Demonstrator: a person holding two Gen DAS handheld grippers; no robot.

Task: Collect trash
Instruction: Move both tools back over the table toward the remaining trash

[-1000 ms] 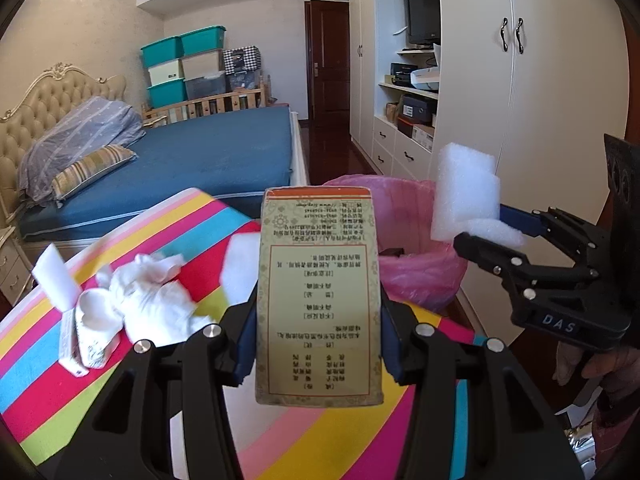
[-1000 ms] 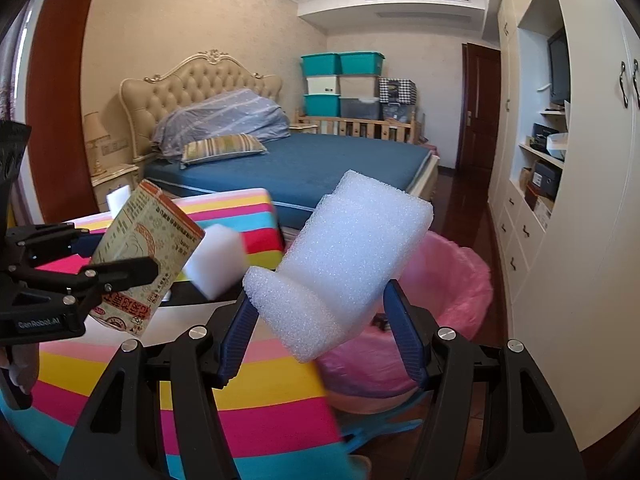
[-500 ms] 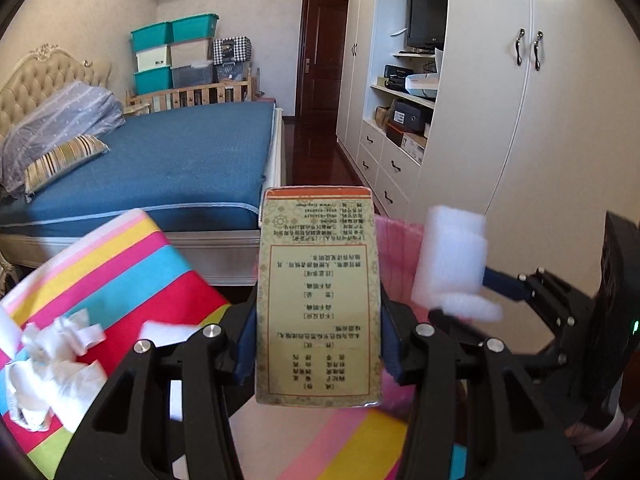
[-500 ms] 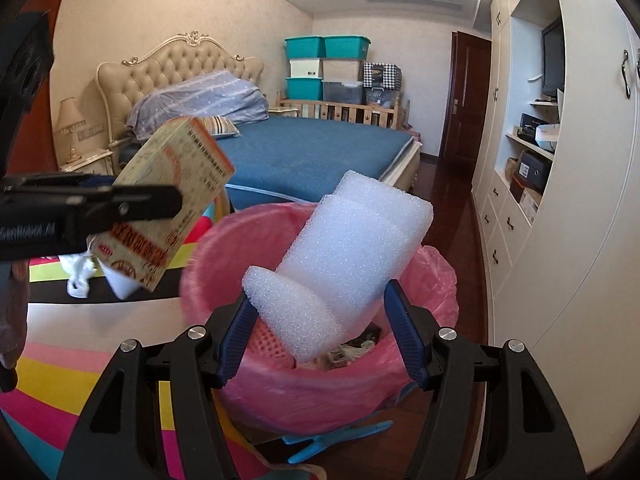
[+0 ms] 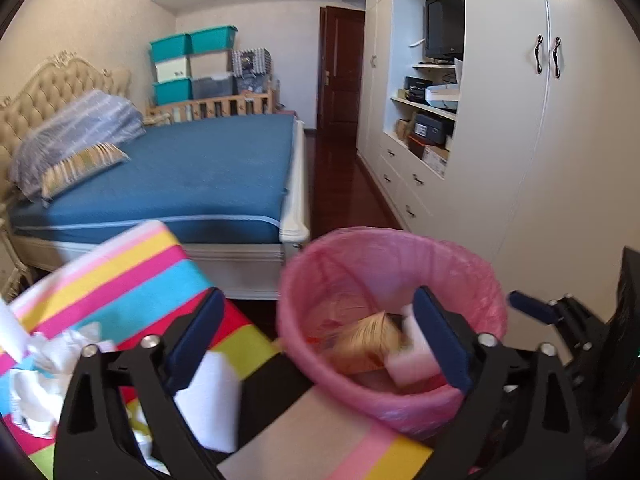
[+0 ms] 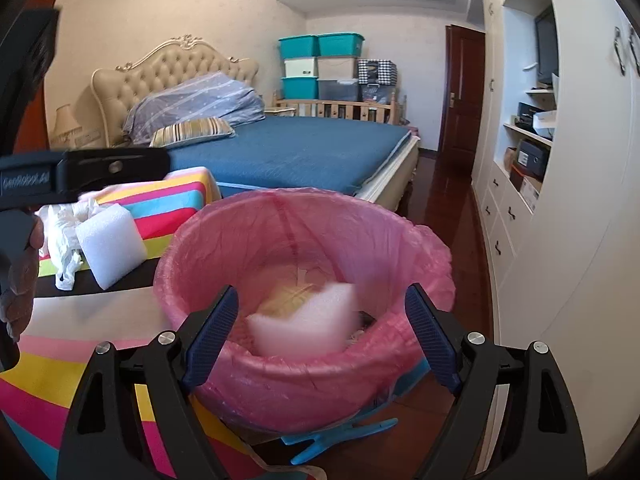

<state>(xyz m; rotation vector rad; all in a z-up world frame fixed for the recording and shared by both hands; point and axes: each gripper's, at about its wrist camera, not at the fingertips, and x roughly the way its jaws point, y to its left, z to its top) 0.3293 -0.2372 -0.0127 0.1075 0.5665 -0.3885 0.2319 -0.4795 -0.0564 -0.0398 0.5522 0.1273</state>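
Both grippers hang over a round bin lined with a thin, crinkled, translucent pink plastic bag, and both sets of jaws are opening with nothing between the pads. The left gripper, black-framed with ribbed dark-blue pads, points downward at a slant; past its jaws and slightly toward the right pad a tan printed cardboard box lies blurred inside the bin, with a chunky white block of coarse foam just beside it against the right pad's line of sight. Behind the left pad a second white foam block, squarish and matte, stands on the table covered with a glossy cloth of bright pink, yellow, cyan and red stripes; further out beyond that pad lies a crumpled heap of white tissue or thin plastic. The right gripper, of the same build, also tilts downward with its jaws spread wide over the bin's near rim; the white foam piece shows blurred between and beyond the pads, down in the bin over the tan box. Left of the right gripper's left pad sit the standing foam block and the crumpled white heap, with a gloved hand at the picture's edge.
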